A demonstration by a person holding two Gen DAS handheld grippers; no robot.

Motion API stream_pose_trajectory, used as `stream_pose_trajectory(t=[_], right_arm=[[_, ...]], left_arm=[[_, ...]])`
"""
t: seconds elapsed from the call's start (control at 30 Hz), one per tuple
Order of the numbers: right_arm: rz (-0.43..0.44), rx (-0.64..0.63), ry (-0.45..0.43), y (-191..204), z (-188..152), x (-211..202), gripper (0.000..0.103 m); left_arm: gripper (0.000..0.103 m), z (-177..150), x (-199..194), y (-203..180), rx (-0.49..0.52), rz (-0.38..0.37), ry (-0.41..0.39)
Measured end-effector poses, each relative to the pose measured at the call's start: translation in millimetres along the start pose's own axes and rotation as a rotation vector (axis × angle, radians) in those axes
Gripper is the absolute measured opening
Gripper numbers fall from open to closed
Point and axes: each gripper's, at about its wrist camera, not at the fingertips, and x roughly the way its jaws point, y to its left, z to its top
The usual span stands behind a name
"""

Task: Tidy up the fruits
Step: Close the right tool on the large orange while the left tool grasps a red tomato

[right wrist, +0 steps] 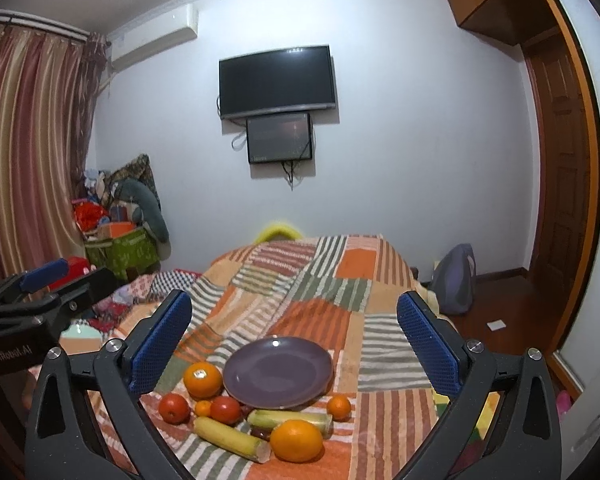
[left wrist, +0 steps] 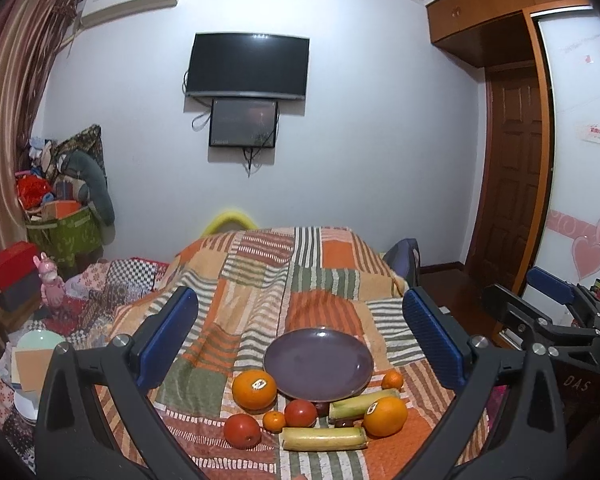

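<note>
- Crowding the near rim of the purple plate (left wrist: 318, 364) on my patchwork bedspread (left wrist: 260, 280) were two oranges (left wrist: 254, 389), two tomatoes (left wrist: 242, 431), two mandarins (left wrist: 392, 381) and two yellow-green stalks (left wrist: 324, 438).
- My left gripper (left wrist: 300, 340) was spread wide, grasping nothing; my right gripper (right wrist: 296, 344) hung equally wide and empty, both above the fruit.
- The nearer stalk lay crosswise; the other stalk (left wrist: 364, 401) angled up to the right, beside the plate.
</note>
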Motion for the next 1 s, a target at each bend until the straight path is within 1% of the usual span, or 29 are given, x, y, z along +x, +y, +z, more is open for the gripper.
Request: stream_pose_trajectory(t=[0.07, 0.1, 0.17, 0.23, 0.33, 0.43, 0.5, 0.7, 0.83, 1.0], right_arm=[[0.006, -0.005, 0.026, -3, -5, 4, 0.093], [0.010, -0.006, 0.048, -4, -8, 9, 0.092], [0.023, -0.005, 0.082, -9, -14, 15, 0.089], [0.032, -0.001, 0.118, -12, -20, 21, 0.085], [0.042, -0.004, 0.163, -16, -29, 27, 0.079], [0.042, -0.011, 0.220, -21, -37, 36, 0.074], [0.059, -0.007, 0.269, -24, -46, 45, 0.071], [0.076, 0.005, 0.410, -27, -71, 69, 0.071], [0.093, 0.015, 0.480, -32, -84, 80, 0.071], [0.118, 0.035, 0.557, -34, -99, 95, 0.071]], left_arm=[[0.102, -3, 8, 5, -0.004, 0.008, 0.024], [0.100, -5, 12, 7, -0.003, 0.012, 0.034], [0.082, -10, 22, 12, 0.004, 0.013, 0.070], [0.078, -17, 36, 17, 0.018, 0.019, 0.123], [0.075, -30, 54, 26, 0.025, 0.032, 0.195], [0.073, -45, 71, 38, 0.022, 0.041, 0.261], [0.073, -54, 80, 47, 0.015, 0.048, 0.301], [0.073, -84, 108, 69, 0.003, 0.050, 0.431], [0.073, -108, 125, 79, -0.013, 0.031, 0.531], [0.073, -133, 139, 81, -0.022, 0.025, 0.615]])
